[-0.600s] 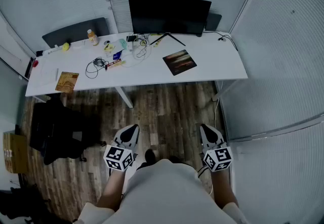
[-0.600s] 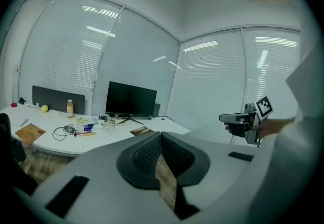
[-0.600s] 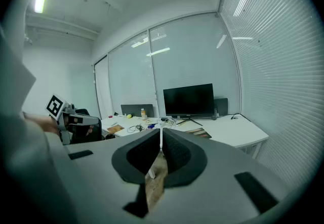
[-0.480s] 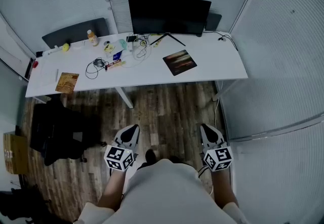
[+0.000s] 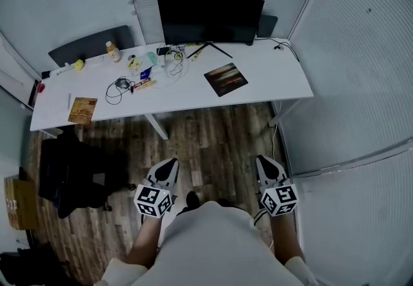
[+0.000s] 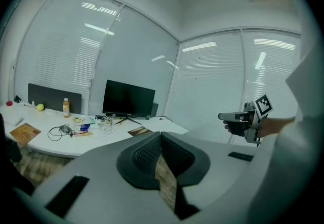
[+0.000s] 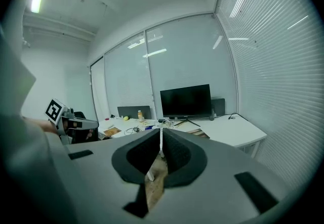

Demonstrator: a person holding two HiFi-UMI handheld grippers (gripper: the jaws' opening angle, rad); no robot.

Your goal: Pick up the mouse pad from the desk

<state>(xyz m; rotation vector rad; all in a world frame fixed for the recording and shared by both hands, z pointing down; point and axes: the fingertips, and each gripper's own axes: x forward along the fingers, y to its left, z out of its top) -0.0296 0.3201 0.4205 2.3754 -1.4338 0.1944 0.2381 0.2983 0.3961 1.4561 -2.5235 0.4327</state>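
The mouse pad (image 5: 226, 78), a dark square with a reddish-brown picture, lies flat on the white desk (image 5: 284, 84), right of centre and in front of the monitor. It also shows small in the left gripper view as the mouse pad (image 6: 139, 130) and in the right gripper view as the mouse pad (image 7: 198, 133). Both grippers hang close to the person's body, well short of the desk. My left gripper (image 5: 166, 170) and my right gripper (image 5: 267, 168) are both shut, with nothing between the jaws.
A black monitor (image 5: 210, 19) stands at the desk's back. Cables (image 5: 119, 88), a bottle (image 5: 113, 51), a yellow ball (image 5: 78, 64) and a brown book (image 5: 82, 110) lie on the left half. A black office chair (image 5: 71, 172) stands on the wooden floor at left. Glass walls with blinds enclose the room.
The head view has shifted slightly, so the desk sits a little higher and further left in the frame. Both grippers stay shut in the same place near the body.
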